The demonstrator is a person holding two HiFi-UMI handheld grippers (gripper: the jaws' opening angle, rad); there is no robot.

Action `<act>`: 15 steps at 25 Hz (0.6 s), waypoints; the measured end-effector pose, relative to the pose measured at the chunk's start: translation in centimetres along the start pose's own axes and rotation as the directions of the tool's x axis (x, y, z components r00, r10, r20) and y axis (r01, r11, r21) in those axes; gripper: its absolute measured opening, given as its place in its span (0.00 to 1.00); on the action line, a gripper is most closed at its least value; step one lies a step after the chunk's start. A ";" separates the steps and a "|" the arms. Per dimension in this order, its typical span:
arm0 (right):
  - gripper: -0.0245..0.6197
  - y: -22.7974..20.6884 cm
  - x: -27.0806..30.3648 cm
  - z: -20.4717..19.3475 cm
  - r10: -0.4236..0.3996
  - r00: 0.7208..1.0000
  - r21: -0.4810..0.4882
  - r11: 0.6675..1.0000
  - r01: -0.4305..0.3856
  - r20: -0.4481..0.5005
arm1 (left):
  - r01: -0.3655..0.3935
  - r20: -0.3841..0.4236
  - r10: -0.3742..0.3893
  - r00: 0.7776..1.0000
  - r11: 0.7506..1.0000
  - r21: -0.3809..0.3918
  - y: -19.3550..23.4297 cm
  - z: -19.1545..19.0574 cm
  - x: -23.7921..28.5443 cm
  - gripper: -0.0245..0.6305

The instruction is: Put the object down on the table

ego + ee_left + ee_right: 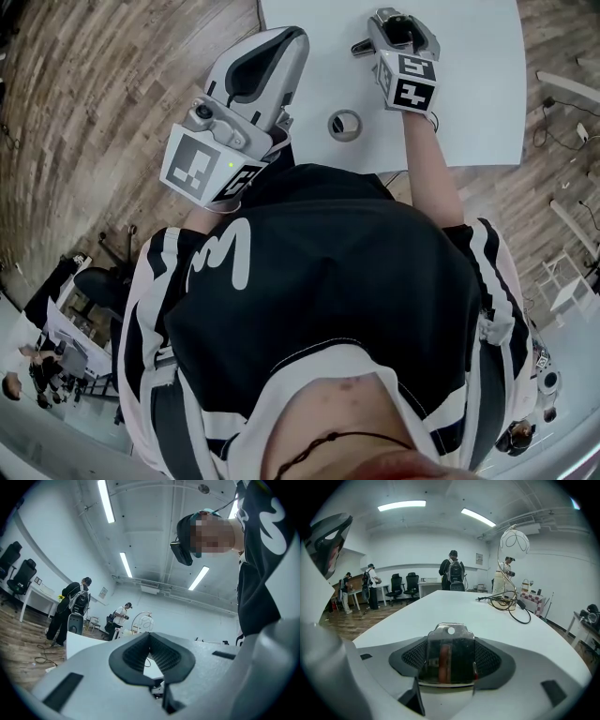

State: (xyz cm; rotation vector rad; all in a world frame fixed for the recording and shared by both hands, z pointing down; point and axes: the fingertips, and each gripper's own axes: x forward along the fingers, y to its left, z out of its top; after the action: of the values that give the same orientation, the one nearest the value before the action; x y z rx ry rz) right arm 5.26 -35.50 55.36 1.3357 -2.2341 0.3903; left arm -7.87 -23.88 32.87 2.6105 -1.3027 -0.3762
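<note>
Right hand-held gripper [394, 28] level over table [440, 606] — clamping metal piece [450, 653].

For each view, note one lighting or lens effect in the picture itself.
Head view: wide-angle lens swells the black shirt, shrinks the white table. Left gripper view: ceiling strip lights blow out white; corners go black. Right gripper view: the shiny metal plate mirrors a reddish streak; rounded black corners.

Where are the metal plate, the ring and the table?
metal plate [450, 651]: right gripper view, its shiny face.
ring [332, 125]: head view, its left rim.
table [469, 84]: head view, bare top.
</note>
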 end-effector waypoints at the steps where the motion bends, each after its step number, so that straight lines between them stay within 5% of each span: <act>1: 0.49 0.1 0.1 0.0 0.000 1.000 -0.004 1.000 0.000 -0.007 | 0.003 0.000 -0.003 1.000 1.000 0.000 0.0 0.0 0.1 0.04; 15: 0.49 0.6 0.6 -0.6 -0.014 0.998 -0.035 0.999 0.011 -0.069 | 0.031 -0.001 -0.031 1.000 0.999 -0.009 -0.2 0.0 0.2 0.04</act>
State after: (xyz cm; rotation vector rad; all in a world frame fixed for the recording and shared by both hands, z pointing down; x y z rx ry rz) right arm 4.69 -35.40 56.20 1.2985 -2.1652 0.3862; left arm -7.62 -23.93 32.74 2.6253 -1.2589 -0.3844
